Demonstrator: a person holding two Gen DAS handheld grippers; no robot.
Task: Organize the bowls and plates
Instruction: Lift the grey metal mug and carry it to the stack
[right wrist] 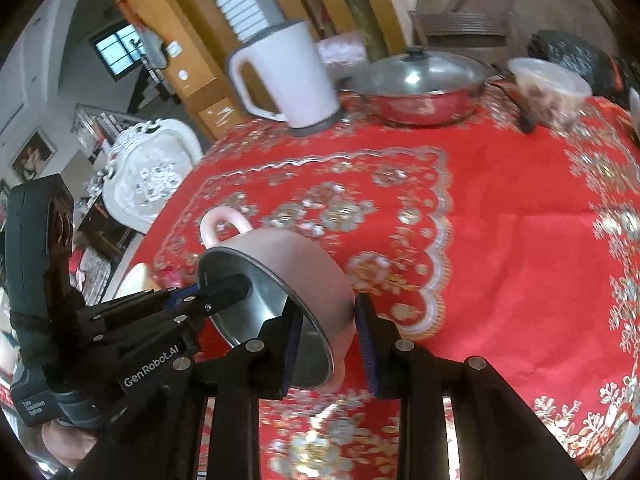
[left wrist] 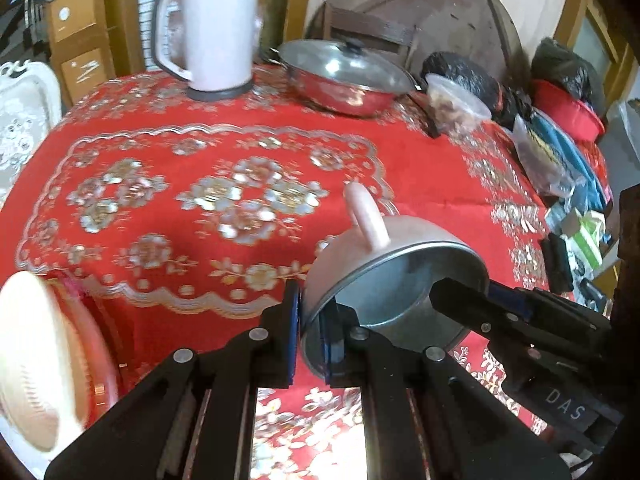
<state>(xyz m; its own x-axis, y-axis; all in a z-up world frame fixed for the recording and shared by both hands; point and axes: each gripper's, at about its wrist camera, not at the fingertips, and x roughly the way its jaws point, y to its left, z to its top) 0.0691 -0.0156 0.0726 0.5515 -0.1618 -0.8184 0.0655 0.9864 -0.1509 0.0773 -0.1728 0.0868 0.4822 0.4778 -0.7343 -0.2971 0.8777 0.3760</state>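
A pink bowl (left wrist: 348, 264) with a steel inside and loop handles hangs tilted above the red tablecloth, its mouth turned toward both cameras. My left gripper (left wrist: 311, 336) is shut on its near rim, one blue pad inside and one outside. My right gripper (left wrist: 480, 286) comes in from the right and clamps the opposite wall. In the right wrist view the bowl (right wrist: 296, 256) sits between my right gripper's (right wrist: 330, 344) pads beside a handle, and my left gripper (right wrist: 212, 294) holds the far rim. A blurred cream plate (left wrist: 36, 360) lies at the table's left edge.
At the back of the round table (left wrist: 420, 184) stand a white kettle (left wrist: 212, 32), a steel pot with a glass lid (left wrist: 344, 76) and a plastic tub of food (left wrist: 456, 108). Bags and packets (left wrist: 552, 160) crowd the right edge. A white chair (right wrist: 152, 168) stands left.
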